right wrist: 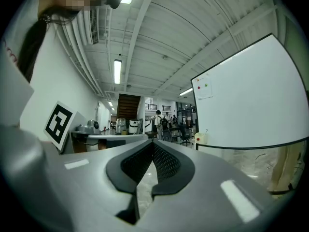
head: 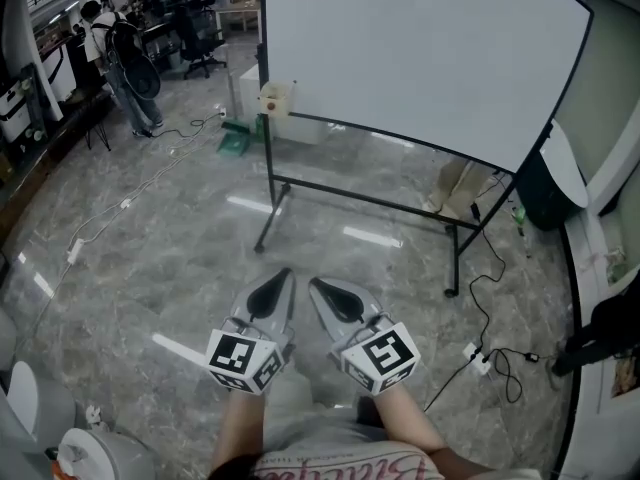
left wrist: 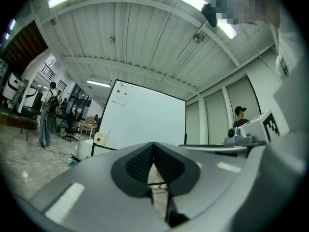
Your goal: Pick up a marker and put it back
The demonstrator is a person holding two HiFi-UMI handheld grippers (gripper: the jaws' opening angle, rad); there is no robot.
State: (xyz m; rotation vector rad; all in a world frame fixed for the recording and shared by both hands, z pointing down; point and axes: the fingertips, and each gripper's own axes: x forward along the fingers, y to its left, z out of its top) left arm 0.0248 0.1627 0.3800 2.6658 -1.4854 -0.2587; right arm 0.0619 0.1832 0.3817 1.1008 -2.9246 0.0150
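The job looks not yet begun. The left gripper (head: pixel 284 276) and the right gripper (head: pixel 316 285) are both shut tight and hold nothing, well apart from the whiteboard (head: pixel 420 48). I cannot see a marker clearly. It may sit in the small box (head: pixel 277 96) at the whiteboard's bottom left corner.

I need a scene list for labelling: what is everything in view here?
whiteboard: one, white on a black stand, ahead at centre
box: one, cream, at the whiteboard's left edge
cable: one, white, across the floor at left
power strip: one, white, on the floor at right
person: one, with a dark backpack, far left
left tool: one, grey, shut, empty
right tool: one, grey, shut, empty
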